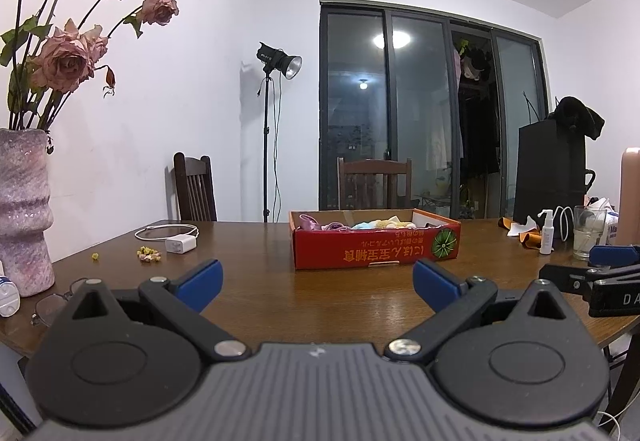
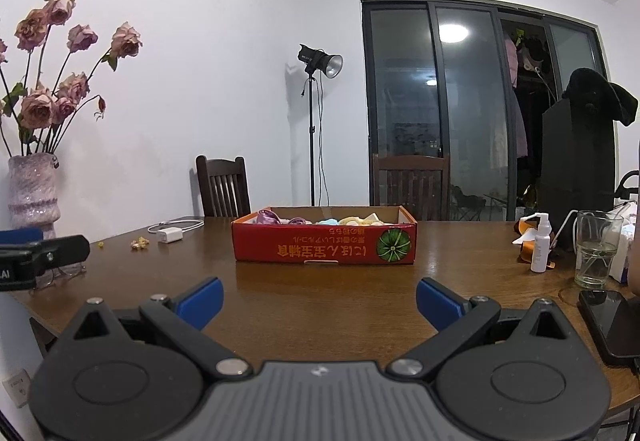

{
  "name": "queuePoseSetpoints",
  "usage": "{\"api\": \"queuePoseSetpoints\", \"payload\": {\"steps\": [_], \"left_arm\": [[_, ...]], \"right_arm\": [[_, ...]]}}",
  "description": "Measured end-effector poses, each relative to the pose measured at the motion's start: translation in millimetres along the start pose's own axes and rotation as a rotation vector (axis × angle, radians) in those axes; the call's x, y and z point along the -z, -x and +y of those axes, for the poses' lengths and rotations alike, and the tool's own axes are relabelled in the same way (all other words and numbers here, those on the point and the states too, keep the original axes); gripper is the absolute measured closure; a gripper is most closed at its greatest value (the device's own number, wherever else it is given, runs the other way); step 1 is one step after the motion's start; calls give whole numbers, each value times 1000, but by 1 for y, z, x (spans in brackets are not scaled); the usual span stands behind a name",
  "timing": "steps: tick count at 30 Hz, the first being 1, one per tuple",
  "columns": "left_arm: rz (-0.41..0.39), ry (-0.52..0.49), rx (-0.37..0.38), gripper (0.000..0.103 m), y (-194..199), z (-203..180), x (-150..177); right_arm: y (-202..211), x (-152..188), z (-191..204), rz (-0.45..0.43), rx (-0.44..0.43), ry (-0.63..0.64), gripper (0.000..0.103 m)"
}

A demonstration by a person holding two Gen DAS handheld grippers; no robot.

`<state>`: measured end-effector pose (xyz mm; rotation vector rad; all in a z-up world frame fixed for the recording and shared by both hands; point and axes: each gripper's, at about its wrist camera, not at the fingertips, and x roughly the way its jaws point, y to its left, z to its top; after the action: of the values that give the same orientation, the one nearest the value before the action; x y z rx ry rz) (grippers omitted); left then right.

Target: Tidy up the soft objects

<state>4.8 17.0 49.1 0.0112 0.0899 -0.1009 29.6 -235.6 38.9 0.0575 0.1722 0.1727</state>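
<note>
A shallow red cardboard box point(image 1: 376, 247) point(image 2: 325, 243) with orange lettering and a green melon picture sits mid-table. Soft items in purple, blue and yellow point(image 1: 362, 224) point(image 2: 320, 220) lie inside it, mostly hidden by its wall. My left gripper point(image 1: 318, 283) hovers open over the near table edge, well short of the box, with nothing between its blue pads. My right gripper point(image 2: 319, 299) is likewise open and empty, also short of the box. In the left wrist view the right gripper's side point(image 1: 592, 273) pokes in at the right; in the right wrist view the left gripper's side point(image 2: 40, 253) shows at the left.
On the brown wooden table point(image 1: 260, 273) stand a pink vase of dried roses point(image 1: 22, 209), glasses point(image 1: 52, 305), a white charger with cable point(image 1: 181, 243), yellow crumbs point(image 1: 149, 255), a spray bottle point(image 2: 540, 245), a glass point(image 2: 596, 249) and a phone point(image 2: 612, 321). Chairs stand behind.
</note>
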Motion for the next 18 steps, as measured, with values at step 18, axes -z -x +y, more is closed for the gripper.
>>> {"api": "queuePoseSetpoints", "payload": {"steps": [18], "left_arm": [[3,-2,3,0,-2,2,1]], "right_arm": [[0,1,0,6,-2,1,0]]}}
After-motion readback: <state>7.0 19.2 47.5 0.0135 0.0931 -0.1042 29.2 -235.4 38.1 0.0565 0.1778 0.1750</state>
